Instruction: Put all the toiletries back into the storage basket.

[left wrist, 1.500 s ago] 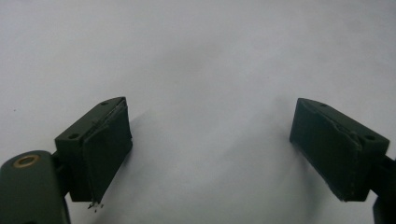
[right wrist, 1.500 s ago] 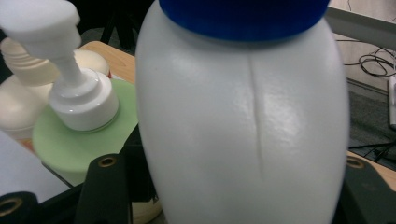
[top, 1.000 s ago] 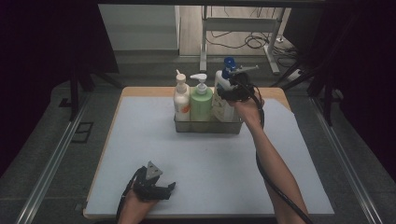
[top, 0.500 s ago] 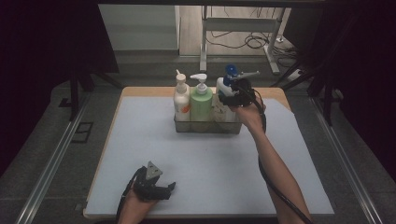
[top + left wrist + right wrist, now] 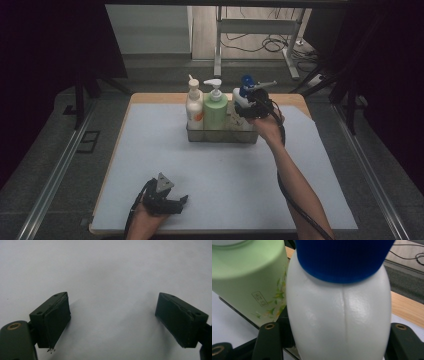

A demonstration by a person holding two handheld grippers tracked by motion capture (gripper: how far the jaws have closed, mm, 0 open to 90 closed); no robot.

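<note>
The white bottle with the blue cap (image 5: 342,315) stands at the right end of the clear caddy (image 5: 220,136), just above the middle of the high view, and fills the centre of the right claw view. Its base and the top of its cap are cut off there, and in the high view the right claw (image 5: 248,107) covers most of its body, leaving the blue cap and pump showing. The right claw view shows what the high view cannot: a black jaw pressed against each flank of the bottle, so this claw is clamped on it, with the green bottle (image 5: 247,282) just beside it at upper left. The high view adds a white bottle with an orange label (image 5: 194,107) at the caddy's left end. Whether the held bottle touches the caddy floor I cannot tell. The left claw (image 5: 172,204) rests low near the bottom edge on the pale desk mat (image 5: 107,270), jaws wide apart, nothing between them.
</note>
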